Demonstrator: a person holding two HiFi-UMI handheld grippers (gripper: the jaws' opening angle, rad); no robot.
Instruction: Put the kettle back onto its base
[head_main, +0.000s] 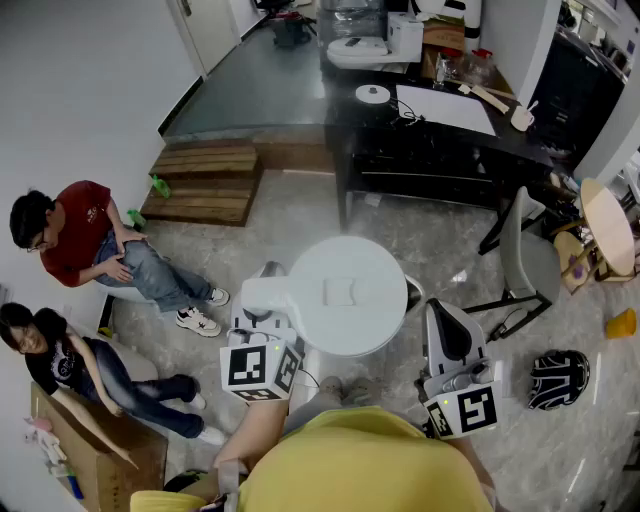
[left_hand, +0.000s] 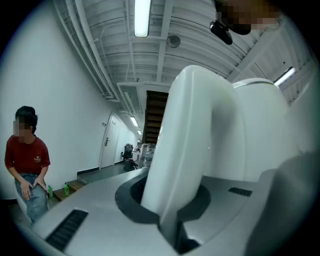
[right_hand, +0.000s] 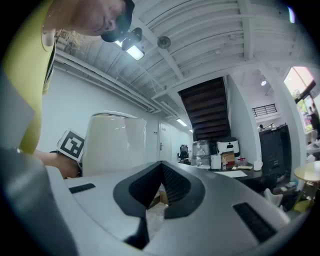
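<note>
Both grippers are held level. The left gripper (head_main: 262, 338) is clamped on the handle (left_hand: 190, 145) of the kettle (head_main: 345, 295), which hangs just ahead of it. The right gripper (right_hand: 160, 182), to the kettle's right, has its jaws together and empty. The base (head_main: 372, 94) sits far ahead on a table (head_main: 440, 150), with a chair (head_main: 525, 255) ahead to the right.

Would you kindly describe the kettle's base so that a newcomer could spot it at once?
Find the long dark desk at the room's far side. On it, just left of the white sheet of paper, lies the kettle base: a small flat white disc, round where the sheet is rectangular.
</note>
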